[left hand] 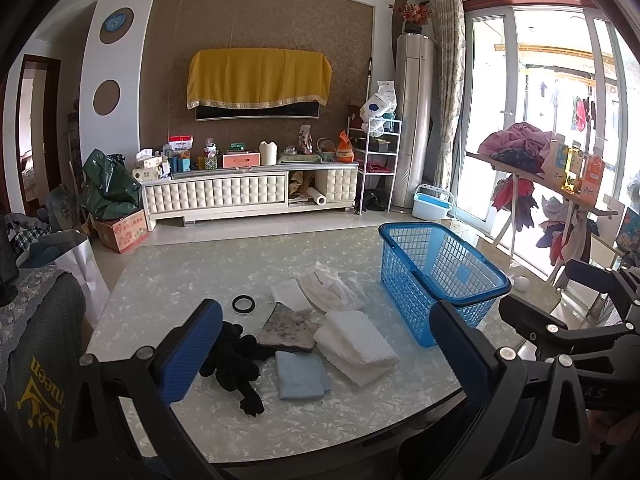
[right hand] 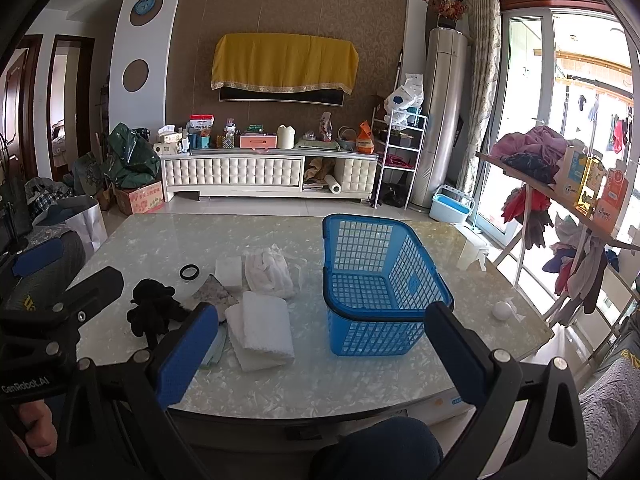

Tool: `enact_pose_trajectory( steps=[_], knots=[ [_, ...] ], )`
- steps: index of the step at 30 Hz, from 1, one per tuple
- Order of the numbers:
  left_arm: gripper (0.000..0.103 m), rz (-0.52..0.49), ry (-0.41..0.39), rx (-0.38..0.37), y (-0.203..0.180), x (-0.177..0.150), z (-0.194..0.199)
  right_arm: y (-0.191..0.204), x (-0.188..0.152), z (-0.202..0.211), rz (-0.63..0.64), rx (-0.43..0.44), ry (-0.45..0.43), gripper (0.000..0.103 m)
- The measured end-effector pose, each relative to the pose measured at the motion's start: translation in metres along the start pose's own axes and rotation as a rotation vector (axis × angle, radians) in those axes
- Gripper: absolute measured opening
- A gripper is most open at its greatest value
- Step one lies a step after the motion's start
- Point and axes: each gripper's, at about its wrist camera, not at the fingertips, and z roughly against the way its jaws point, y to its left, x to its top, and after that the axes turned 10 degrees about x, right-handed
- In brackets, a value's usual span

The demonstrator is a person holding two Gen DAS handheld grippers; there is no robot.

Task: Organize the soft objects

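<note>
I'm holding my left hand-held gripper (left hand: 316, 354) and right hand-held gripper (right hand: 320, 348) spread wide and empty above the near edge of the glossy marbled surface (right hand: 360, 384). The soft things are lying left of the blue lattice basket (right hand: 376, 280), which is sitting empty: a fluffy white folded towel (right hand: 262, 330), crumpled black gloves (left hand: 236, 360), a thin pale-blue cloth (left hand: 300, 376). I'm judging that thin cloth risky: flat on slick glass, it may slide instead of pinching.

Black claws (left hand: 316, 356) (blue pads (left hand: 192, 356))
</note>
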Motion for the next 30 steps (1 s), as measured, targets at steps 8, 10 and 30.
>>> enact_pose_trajectory(
  steps=[8, 10, 30],
  knots=[
    [0.103, -0.001, -0.006, -0.002, 0.0, 0.0, 0.002, 0.002, -0.002, 0.001, 0.002, 0.001, -0.007, 0.103],
    [0.103, 0.001, -0.006, -0.004, 0.0, 0.0, 0.002, 0.002, -0.002, 0.001, 0.002, 0.001, -0.007, 0.103],
    [0.103, -0.024, 0.028, 0.029, 0.001, 0.018, -0.01, 0.001, 0.016, -0.012, 0.024, 0.039, 0.017, 0.103]
  ],
)
